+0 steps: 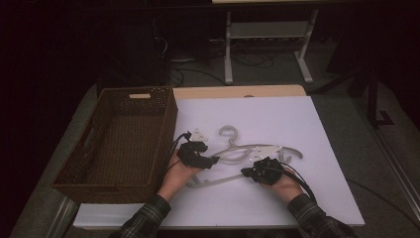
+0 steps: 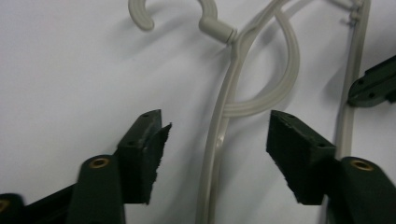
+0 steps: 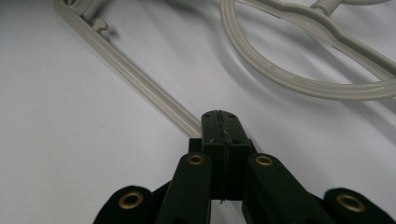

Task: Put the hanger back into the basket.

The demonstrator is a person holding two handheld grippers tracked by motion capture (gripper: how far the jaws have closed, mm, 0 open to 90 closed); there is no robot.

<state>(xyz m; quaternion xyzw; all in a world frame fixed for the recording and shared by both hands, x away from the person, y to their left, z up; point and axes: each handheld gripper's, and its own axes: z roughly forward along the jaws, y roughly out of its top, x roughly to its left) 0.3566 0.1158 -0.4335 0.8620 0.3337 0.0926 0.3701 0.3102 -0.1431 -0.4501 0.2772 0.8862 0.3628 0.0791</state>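
A pale grey plastic hanger [image 1: 247,148] lies flat on the white board, its hook pointing to the far side. My left gripper [image 1: 214,159] stands open at the hanger's left part. In the left gripper view the hanger's thin arm [image 2: 219,135] runs up between the two spread pads [image 2: 149,140], touching neither. My right gripper [image 1: 244,172] is at the hanger's lower bar. In the right gripper view its jaws [image 3: 218,122] are shut on that bar [image 3: 140,79], which runs away to the upper left. The loop of the hanger [image 3: 299,79] lies beyond.
A brown wicker basket [image 1: 163,134] with nothing in it stands at the left, close to my left hand. The white board [image 1: 277,203] covers the table. A small white piece [image 1: 198,133] lies by the basket. A white table frame [image 1: 228,54] stands on the floor behind.
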